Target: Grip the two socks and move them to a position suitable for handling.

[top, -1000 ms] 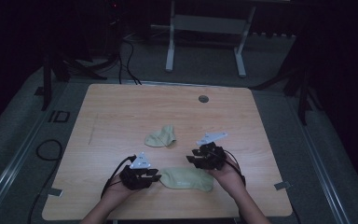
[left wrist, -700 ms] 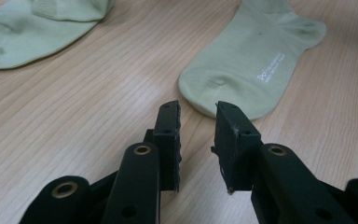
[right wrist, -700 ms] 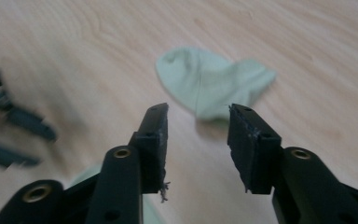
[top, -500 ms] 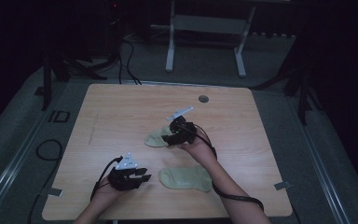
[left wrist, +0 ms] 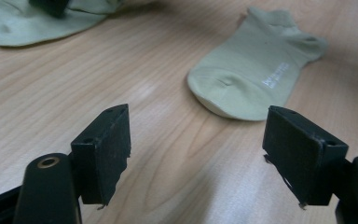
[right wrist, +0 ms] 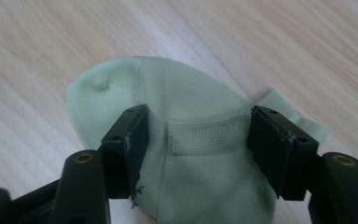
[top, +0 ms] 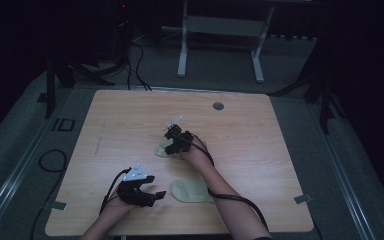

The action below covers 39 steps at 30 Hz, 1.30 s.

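1. While the left tongs [top: 161, 194] rest low on the bench [top: 280, 150] with jaws just opened wide and nothing between them, the near sock [top: 192, 190] lies flat just beside them.
2. Farther off, the right tongs [top: 169, 147] have been opening too; they straddle the far sock [right wrist: 186, 140] at its ribbed cuff, pads not yet pressing.
3. Both socks lie well apart.
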Each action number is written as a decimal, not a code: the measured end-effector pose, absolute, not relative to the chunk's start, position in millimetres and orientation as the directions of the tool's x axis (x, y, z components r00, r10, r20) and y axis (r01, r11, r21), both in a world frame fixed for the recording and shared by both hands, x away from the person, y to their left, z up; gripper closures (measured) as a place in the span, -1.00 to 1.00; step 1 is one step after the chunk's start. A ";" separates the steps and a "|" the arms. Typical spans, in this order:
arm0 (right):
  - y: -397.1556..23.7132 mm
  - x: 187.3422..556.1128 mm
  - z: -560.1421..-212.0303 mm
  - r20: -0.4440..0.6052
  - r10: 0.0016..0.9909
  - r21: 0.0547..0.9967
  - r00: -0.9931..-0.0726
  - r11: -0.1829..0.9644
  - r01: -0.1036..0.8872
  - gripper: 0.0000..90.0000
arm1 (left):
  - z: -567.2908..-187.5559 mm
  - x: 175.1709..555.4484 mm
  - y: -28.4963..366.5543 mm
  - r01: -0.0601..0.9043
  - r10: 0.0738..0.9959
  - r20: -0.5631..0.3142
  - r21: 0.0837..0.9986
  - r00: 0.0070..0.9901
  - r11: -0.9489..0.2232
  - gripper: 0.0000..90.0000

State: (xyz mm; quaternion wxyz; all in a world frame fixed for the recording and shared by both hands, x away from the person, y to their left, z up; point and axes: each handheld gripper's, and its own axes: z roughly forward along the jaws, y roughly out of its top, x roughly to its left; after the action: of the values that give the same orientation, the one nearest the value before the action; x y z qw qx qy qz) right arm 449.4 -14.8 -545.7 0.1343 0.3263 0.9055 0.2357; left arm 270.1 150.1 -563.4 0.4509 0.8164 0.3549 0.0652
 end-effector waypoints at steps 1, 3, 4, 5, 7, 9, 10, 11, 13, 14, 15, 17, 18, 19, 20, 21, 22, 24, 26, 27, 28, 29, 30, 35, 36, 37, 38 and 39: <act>-14.5 449.7 -545.4 -0.084 0.663 0.514 -0.743 0.668 0.538 -0.02 | -563.3 270.3 150.4 0.523 0.641 -0.212 0.781 0.738 -0.343 -0.59; -14.2 448.6 -544.0 -0.094 0.657 0.508 -0.748 0.678 0.531 0.20 | -563.5 270.1 151.2 0.519 0.648 -0.206 0.786 0.733 -0.337 -0.59; -14.5 448.2 -543.7 -0.093 0.656 0.509 -0.749 0.677 0.531 0.36 | -563.7 270.3 151.3 0.520 0.651 -0.204 0.785 0.731 -0.338 -0.59; -14.8 447.8 -543.3 -0.100 0.658 0.508 -0.747 0.679 0.530 0.52 | -564.0 270.2 151.1 0.518 0.655 -0.197 0.784 0.730 -0.341 -0.59; -15.4 447.7 -543.5 -0.117 0.663 0.509 -0.739 0.679 0.529 0.63 | -564.1 270.1 151.0 0.517 0.660 -0.193 0.786 0.726 -0.339 -0.59; -16.6 448.2 -543.7 -0.123 0.665 0.513 -0.737 0.678 0.526 0.71 | -564.2 270.1 150.9 0.518 0.661 -0.193 0.786 0.726 -0.339 -0.59; -17.2 448.3 -543.3 -0.119 0.669 0.514 -0.734 0.674 0.531 0.73 | -564.4 270.1 151.0 0.518 0.662 -0.193 0.786 0.724 -0.338 -0.59; -17.7 448.3 -542.5 -0.120 0.668 0.509 -0.735 0.677 0.532 0.74 | -564.7 270.4 151.2 0.521 0.663 -0.197 0.785 0.722 -0.336 -0.59; -19.7 447.8 -539.7 -0.123 0.663 0.504 -0.739 0.683 0.529 0.74 | -565.3 270.9 151.4 0.522 0.663 -0.196 0.783 0.723 -0.338 -0.59; -21.2 447.0 -537.2 -0.117 0.660 0.504 -0.742 0.683 0.529 0.75 | -565.3 271.0 151.5 0.523 0.664 -0.197 0.783 0.722 -0.337 -0.59; -23.2 446.2 -534.0 -0.114 0.659 0.507 -0.743 0.682 0.527 0.75 | -565.0 271.0 151.8 0.523 0.665 -0.197 0.784 0.720 -0.334 -0.59; -27.4 444.2 -526.2 -0.117 0.654 0.512 -0.748 0.685 0.519 0.75 | -564.3 271.0 152.1 0.521 0.667 -0.193 0.786 0.719 -0.334 -0.59; -29.8 442.8 -521.7 -0.118 0.653 0.513 -0.748 0.685 0.517 0.75 | -564.2 270.9 152.0 0.523 0.669 -0.195 0.785 0.717 -0.332 -0.59; -32.4 441.2 -516.8 -0.125 0.651 0.515 -0.749 0.688 0.512 0.75 | -564.1 270.8 152.0 0.524 0.669 -0.196 0.784 0.717 -0.333 -0.59; -34.7 439.1 -512.1 -0.130 0.648 0.516 -0.751 0.691 0.506 0.75 | -564.1 270.7 152.0 0.525 0.670 -0.196 0.784 0.716 -0.332 -0.59; -37.4 436.9 -507.7 -0.133 0.647 0.519 -0.751 0.690 0.504 0.75 | -564.1 270.7 151.9 0.525 0.671 -0.195 0.783 0.716 -0.333 -0.59; -40.5 434.7 -503.3 -0.135 0.646 0.524 -0.752 0.690 0.499 0.75 | -564.2 270.8 151.7 0.526 0.670 -0.197 0.783 0.716 -0.333 -0.59; -46.0 429.2 -496.2 -0.138 0.634 0.528 -0.761 0.697 0.485 0.75 | -564.2 270.7 151.5 0.525 0.673 -0.189 0.781 0.715 -0.339 -0.59; -51.5 423.0 -490.3 -0.149 0.625 0.524 -0.767 0.707 0.474 0.75 | -564.2 270.7 151.2 0.526 0.674 -0.190 0.781 0.714 -0.337 -0.59; -54.6 419.7 -487.8 -0.155 0.620 0.526 -0.769 0.711 0.466 0.75 | -564.1 270.6 151.1 0.526 0.675 -0.189 0.781 0.713 -0.337 -0.59; -57.5 416.2 -485.5 -0.162 0.613 0.524 -0.773 0.717 0.459 0.75 | -563.9 270.5 151.0 0.528 0.674 -0.193 0.781 0.713 -0.335 -0.59; -60.5 412.5 -483.3 -0.166 0.604 0.527 -0.779 0.722 0.448 0.75 | -563.8 270.3 150.8 0.528 0.677 -0.193 0.781 0.711 -0.332 -0.59; -63.4 408.9 -481.5 -0.171 0.600 0.525 -0.781 0.726 0.443 0.75 | -563.7 270.2 150.8 0.529 0.677 -0.194 0.781 0.710 -0.331 -0.59; -78.4 394.7 -480.9 -0.181 0.587 0.522 -0.789 0.737 0.429 0.75 | -563.7 270.5 150.9 0.535 0.676 -0.206 0.781 0.708 -0.322 -0.59; -81.1 393.3 -483.5 -0.171 0.592 0.522 -0.787 0.732 0.437 0.75 | -563.7 270.7 150.9 0.537 0.675 -0.212 0.782 0.707 -0.317 -0.59; -83.7 392.3 -487.0 -0.164 0.594 0.522 -0.787 0.730 0.442 0.75 | -563.4 270.9 151.0 0.536 0.672 -0.212 0.781 0.710 -0.320 -0.59; -86.0 391.5 -490.7 -0.160 0.599 0.519 -0.785 0.727 0.449 0.75 | -563.0 270.8 150.9 0.534 0.673 -0.207 0.781 0.710 -0.323 -0.58; -87.5 391.0 -494.7 -0.149 0.603 0.518 -0.783 0.722 0.458 0.75 | -562.6 270.7 150.6 0.532 0.673 -0.207 0.783 0.710 -0.321 -0.58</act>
State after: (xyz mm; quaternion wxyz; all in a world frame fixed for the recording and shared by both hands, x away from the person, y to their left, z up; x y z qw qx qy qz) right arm 391.0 -87.5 -494.7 0.1556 0.2900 0.9148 0.2340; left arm 270.7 150.6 -562.6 0.4478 0.8090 0.3725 0.0786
